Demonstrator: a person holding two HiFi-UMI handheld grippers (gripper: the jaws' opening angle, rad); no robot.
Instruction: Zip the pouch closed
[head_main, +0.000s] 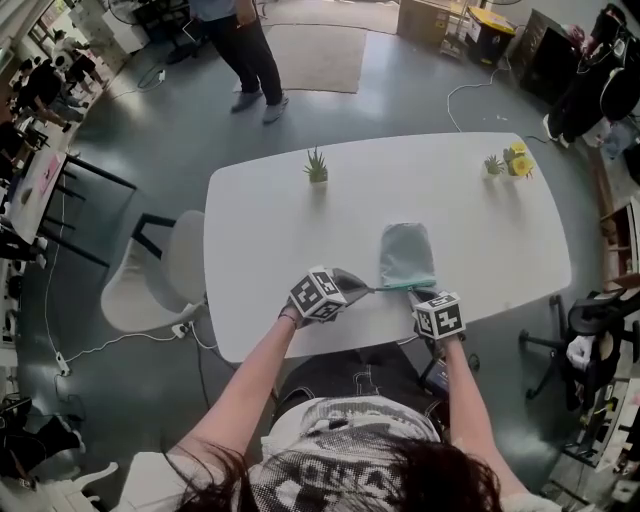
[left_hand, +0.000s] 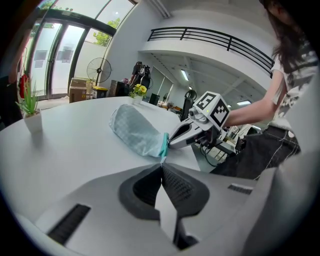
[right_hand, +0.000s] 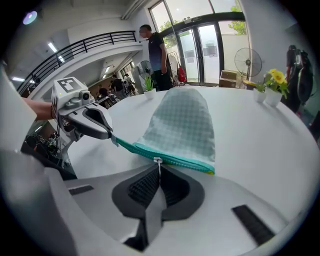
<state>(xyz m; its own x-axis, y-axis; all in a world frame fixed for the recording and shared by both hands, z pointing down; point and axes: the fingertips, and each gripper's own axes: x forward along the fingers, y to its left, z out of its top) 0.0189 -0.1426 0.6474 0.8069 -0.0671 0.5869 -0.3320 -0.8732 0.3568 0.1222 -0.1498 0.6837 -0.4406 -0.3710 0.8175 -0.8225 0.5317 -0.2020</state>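
A pale green checked pouch lies flat on the white table, its teal zip edge turned toward me. My left gripper is shut on the teal tab at the zip's left end. My right gripper is shut on the small white zip pull, partway along the zip. Each gripper shows in the other's view: the right gripper beside the pouch corner, the left gripper pulling the tape taut.
A small potted plant stands at the table's far middle. A yellow flower pot and a small plant stand far right. A white chair sits left of the table; a person stands beyond it.
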